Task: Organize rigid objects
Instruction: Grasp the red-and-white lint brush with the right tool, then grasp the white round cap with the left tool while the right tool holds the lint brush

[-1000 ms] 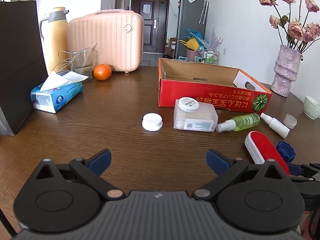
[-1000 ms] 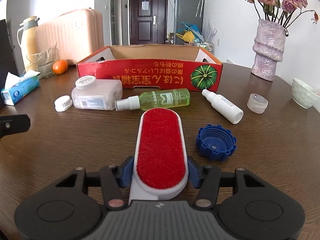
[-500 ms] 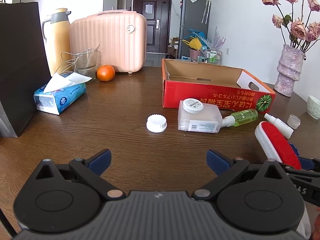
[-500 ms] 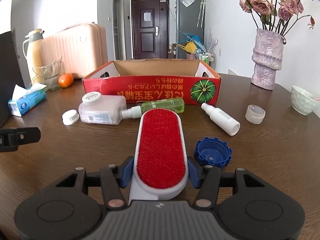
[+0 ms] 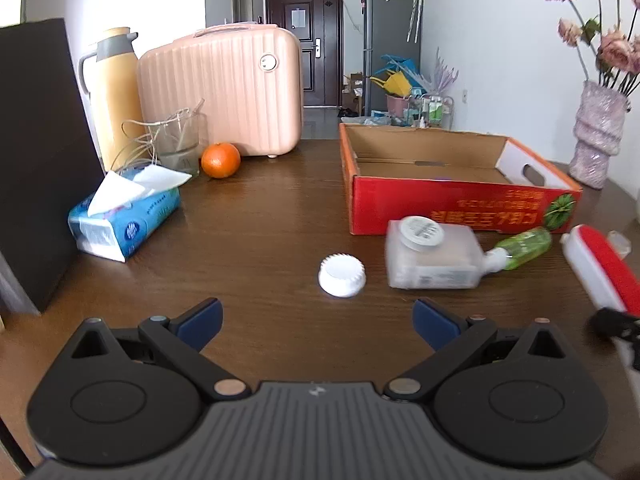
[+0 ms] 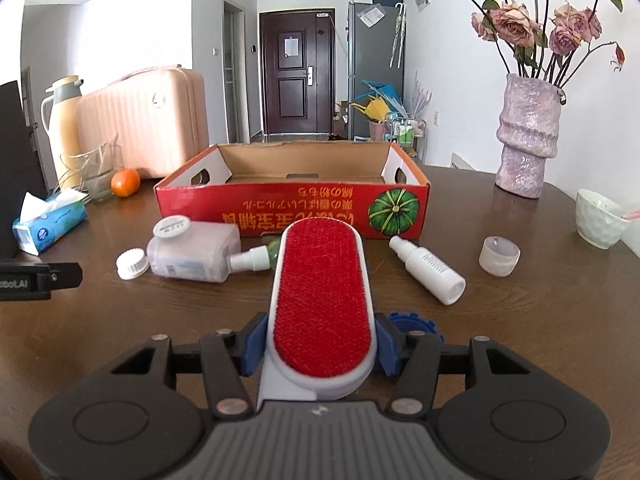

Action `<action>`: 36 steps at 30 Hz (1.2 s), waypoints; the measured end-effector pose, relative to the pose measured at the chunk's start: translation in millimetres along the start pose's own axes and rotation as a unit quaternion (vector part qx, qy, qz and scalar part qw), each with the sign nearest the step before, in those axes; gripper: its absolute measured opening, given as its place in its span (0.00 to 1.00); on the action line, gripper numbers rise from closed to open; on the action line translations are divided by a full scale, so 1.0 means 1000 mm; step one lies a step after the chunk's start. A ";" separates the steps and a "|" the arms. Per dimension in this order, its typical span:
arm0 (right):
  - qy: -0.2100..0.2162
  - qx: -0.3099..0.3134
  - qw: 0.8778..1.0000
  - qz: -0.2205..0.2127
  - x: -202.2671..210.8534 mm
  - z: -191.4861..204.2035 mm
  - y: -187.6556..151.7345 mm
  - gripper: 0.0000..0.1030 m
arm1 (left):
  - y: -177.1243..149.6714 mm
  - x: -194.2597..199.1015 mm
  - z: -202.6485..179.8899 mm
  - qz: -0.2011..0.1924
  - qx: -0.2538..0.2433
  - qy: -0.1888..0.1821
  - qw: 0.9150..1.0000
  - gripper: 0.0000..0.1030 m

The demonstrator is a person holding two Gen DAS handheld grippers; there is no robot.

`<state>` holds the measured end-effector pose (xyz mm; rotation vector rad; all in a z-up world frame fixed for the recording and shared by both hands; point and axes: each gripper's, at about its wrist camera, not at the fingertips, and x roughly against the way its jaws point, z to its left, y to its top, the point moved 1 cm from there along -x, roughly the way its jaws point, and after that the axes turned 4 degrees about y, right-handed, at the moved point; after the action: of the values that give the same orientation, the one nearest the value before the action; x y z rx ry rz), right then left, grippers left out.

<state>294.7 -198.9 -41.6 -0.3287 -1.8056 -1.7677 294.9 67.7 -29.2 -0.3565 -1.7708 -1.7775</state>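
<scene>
From the left wrist, the left tool point(image 5: 318, 322) hung over the near edge of the table point(image 5: 260, 216) with its jaws wide and nothing between them. Ahead of it lay a white cap point(image 5: 342, 275), then a clear jug point(image 5: 434, 256) on its side and a green bottle point(image 5: 522, 245), both just in front of the red box point(image 5: 460, 204). At the right edge of the view the brush point(image 5: 604, 272) showed, lifted and blurred.

From the right wrist, the right tool point(image 6: 320, 344) was clamped on the brush point(image 6: 322, 300), its blue pads pressing both long sides, red face up, raised above the table and pointing toward the box point(image 6: 292, 208). A blue cap point(image 6: 412, 320) peeked out beneath it; a white bottle point(image 6: 428, 270) and a pale cap point(image 6: 499, 256) lay to its right.
</scene>
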 end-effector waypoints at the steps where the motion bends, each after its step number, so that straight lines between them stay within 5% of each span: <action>1: -0.001 0.000 1.000 -0.002 0.000 -0.001 0.002 0.53 | 0.002 -0.005 0.002 0.003 0.000 0.004 1.000 1.00; 20: -0.013 -0.006 1.000 -0.014 -0.030 -0.013 0.032 0.53 | 0.015 -0.098 -0.001 0.056 -0.019 0.007 0.998 1.00; 29: -0.015 -0.013 1.000 -0.002 -0.042 -0.018 0.026 0.53 | 0.021 -0.116 -0.005 0.051 -0.022 0.000 0.998 0.99; 30: -0.015 -0.014 1.000 -0.002 -0.042 -0.018 0.026 0.53 | 0.021 -0.117 -0.006 0.050 -0.023 -0.006 0.998 0.94; 32: -0.016 -0.016 1.000 -0.002 -0.042 -0.019 0.025 0.53 | 0.021 -0.116 -0.007 0.052 -0.029 -0.028 0.998 0.55; 33: -0.016 -0.017 1.000 -0.002 -0.042 -0.019 0.025 0.53 | 0.021 -0.114 -0.007 0.051 -0.029 -0.043 0.997 0.47; 36: -0.017 -0.020 1.000 -0.003 -0.041 -0.021 0.024 0.53 | 0.018 -0.109 -0.012 0.041 -0.047 -0.031 0.998 0.40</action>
<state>345.5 -207.9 -46.0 -0.3715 -1.7983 -1.8146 393.9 81.1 -78.2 -0.5205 -1.6950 -1.8131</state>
